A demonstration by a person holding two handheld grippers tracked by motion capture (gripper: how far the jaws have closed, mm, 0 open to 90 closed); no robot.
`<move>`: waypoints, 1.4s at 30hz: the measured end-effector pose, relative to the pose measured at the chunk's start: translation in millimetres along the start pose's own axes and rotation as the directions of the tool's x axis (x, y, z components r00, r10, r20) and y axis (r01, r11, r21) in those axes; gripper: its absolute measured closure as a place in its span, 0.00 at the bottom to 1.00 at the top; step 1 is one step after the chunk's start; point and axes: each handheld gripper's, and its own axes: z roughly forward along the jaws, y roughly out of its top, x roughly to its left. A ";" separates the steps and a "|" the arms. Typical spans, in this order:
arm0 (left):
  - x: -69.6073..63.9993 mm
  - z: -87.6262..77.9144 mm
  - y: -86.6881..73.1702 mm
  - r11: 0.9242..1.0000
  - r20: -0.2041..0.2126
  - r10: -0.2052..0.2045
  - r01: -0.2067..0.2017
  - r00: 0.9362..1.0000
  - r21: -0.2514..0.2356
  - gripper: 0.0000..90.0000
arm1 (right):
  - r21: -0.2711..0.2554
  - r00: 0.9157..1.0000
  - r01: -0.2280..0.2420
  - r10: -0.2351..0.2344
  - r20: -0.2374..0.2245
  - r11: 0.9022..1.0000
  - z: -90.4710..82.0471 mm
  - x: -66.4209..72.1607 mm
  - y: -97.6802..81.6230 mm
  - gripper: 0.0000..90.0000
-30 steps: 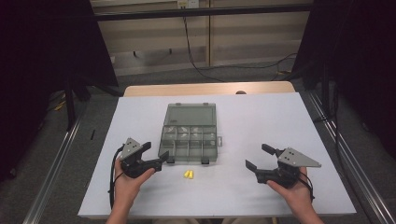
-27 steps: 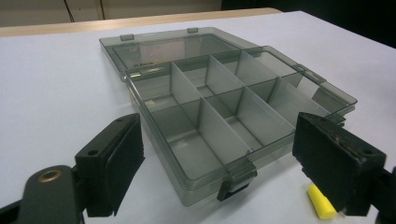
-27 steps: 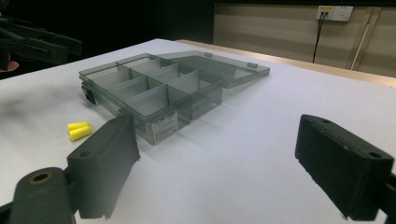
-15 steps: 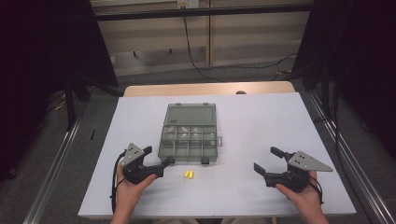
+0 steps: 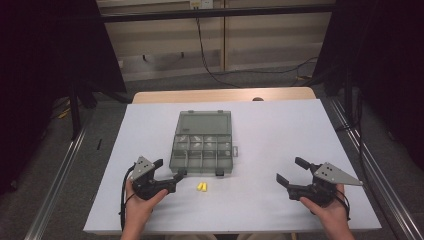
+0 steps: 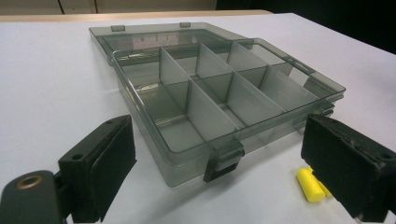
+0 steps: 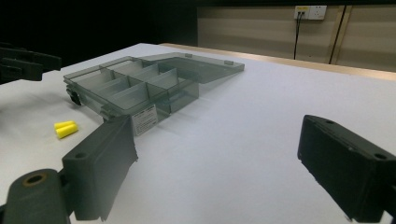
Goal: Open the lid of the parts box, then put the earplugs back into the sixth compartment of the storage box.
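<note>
Left gripper (image 5: 172, 171) jaws spread, just been opening, nothing between them; yellow earplugs (image 5: 201, 187) lie on the table (image 5: 280, 130) just right of it, near the open compartment box (image 5: 202, 142). Right gripper (image 5: 290, 171) spread, well apart.

smoky grey see-thru box (image 5: 202, 142), two yellow plugs (image 5: 201, 187), white table (image 5: 280, 135), black tongs (image 5: 170, 175).
</note>
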 end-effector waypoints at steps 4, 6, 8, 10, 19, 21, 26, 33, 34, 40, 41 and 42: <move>-0.9 0.0 1.8 1.000 0.014 -0.012 0.012 1.000 -0.014 0.10 | 0.010 1.000 0.006 -0.006 -0.006 1.000 -2.8 0.8 -3.1 0.12; -0.1 -0.6 1.5 1.000 0.009 -0.020 0.021 1.000 -0.020 0.10 | 0.005 1.000 0.005 -0.005 -0.002 1.000 -3.8 0.1 -3.1 0.12; 2.2 -1.3 0.2 0.999 0.010 -0.029 0.029 1.000 -0.019 0.10 | 0.003 1.000 0.001 -0.001 0.000 1.000 -4.1 0.1 -2.6 0.12; 3.2 -2.2 -1.5 0.999 0.008 -0.030 0.030 1.000 -0.011 0.09 | 0.003 1.000 0.006 -0.006 0.003 1.000 -3.6 0.1 -2.1 0.12; 1.8 -6.3 -3.2 1.000 -0.006 -0.005 0.005 1.000 0.021 0.08 | 0.016 0.999 0.041 -0.041 -0.001 0.999 -2.1 3.9 -3.5 0.12; 0.5 -6.6 -3.8 1.000 -0.009 -0.005 0.005 1.000 0.029 0.06 | 0.013 0.999 0.041 -0.041 -0.004 0.999 -3.0 3.7 -3.4 0.12; -6.7 -6.3 -4.8 0.998 0.025 0.007 -0.008 1.000 0.060 0.05 | 0.012 0.999 0.035 -0.035 -0.004 0.999 -3.6 3.4 -3.0 0.12; -18.1 1.3 -7.6 0.992 0.084 0.032 -0.042 0.996 0.118 0.11 | 0.012 0.999 0.034 -0.034 -0.001 0.999 -3.1 3.1 -3.0 0.12; -19.3 2.1 -7.2 0.993 0.089 0.031 -0.041 0.996 0.115 0.11 | 0.011 0.999 0.036 -0.036 0.000 0.999 -3.5 3.0 -2.7 0.13; -24.2 4.9 -6.6 0.991 0.129 0.022 -0.039 0.991 0.132 0.21 | 0.011 0.999 0.032 -0.032 0.006 0.999 -4.1 1.9 -3.2 0.13; -24.8 5.4 -6.4 0.990 0.133 0.023 -0.042 0.991 0.137 0.23 | 0.009 0.999 0.033 -0.033 0.005 0.999 -4.0 2.1 -3.0 0.13; -25.2 6.0 -6.3 0.990 0.139 0.027 -0.046 0.990 0.136 0.26 | 0.009 0.999 0.033 -0.033 0.003 0.999 -3.9 2.4 -2.8 0.13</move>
